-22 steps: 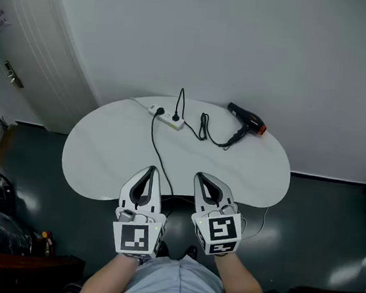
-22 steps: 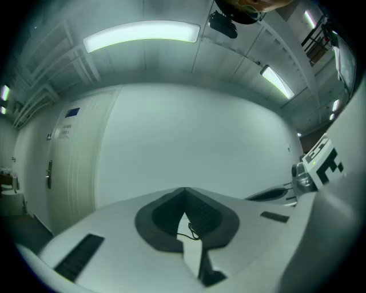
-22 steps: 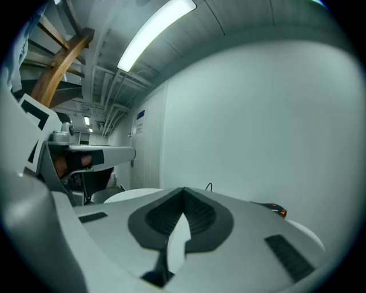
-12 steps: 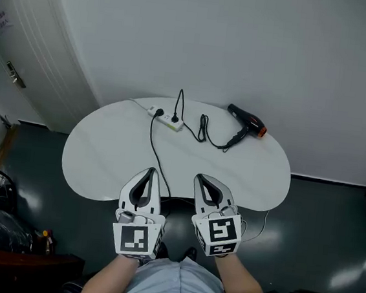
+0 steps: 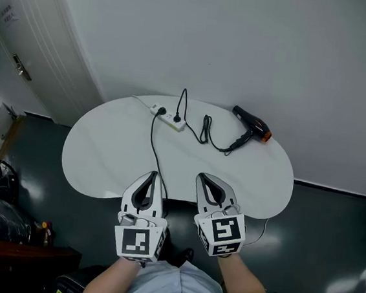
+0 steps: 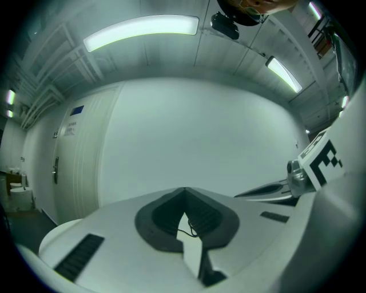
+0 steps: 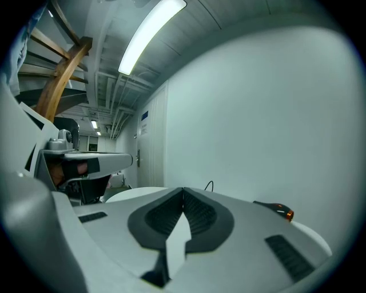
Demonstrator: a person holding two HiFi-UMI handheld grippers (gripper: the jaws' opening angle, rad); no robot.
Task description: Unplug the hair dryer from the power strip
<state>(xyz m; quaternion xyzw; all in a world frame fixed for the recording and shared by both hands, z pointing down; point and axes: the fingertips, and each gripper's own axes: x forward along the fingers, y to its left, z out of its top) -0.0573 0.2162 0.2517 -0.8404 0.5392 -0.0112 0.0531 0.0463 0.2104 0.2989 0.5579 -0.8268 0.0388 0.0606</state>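
Closest to the person, both forearms are raised in front of their body, each hand carrying a gripper with a marker cube at the back. The left gripper (image 5: 153, 174) has its jaws pressed together with nothing caught in them; in the left gripper view only bare table and a thin strand of black cable show through the gap below the meeting tips. The right gripper (image 5: 201, 176) is just beside it, its jaws likewise pressed together and empty. Both point out roughly level over the near edge of the white table (image 5: 103, 160), well short of anything on it.

A long black cable (image 5: 152, 142) runs from that near edge, between the two grippers, across the tabletop to the far side. There the white power strip (image 5: 168, 118) lies at a slant near the back rim, with two black plugs seated in it and a loop of cord arching up behind. To its right, the hair dryer's cord (image 5: 206, 129) bunches into a small coil and runs on to the handle. The hair dryer (image 5: 253, 125), black with an orange end, lies on its side near the far right rim, apart from the strip. Beyond the table stands a plain pale wall (image 5: 245, 45), with a door (image 5: 11, 46) off to the left.
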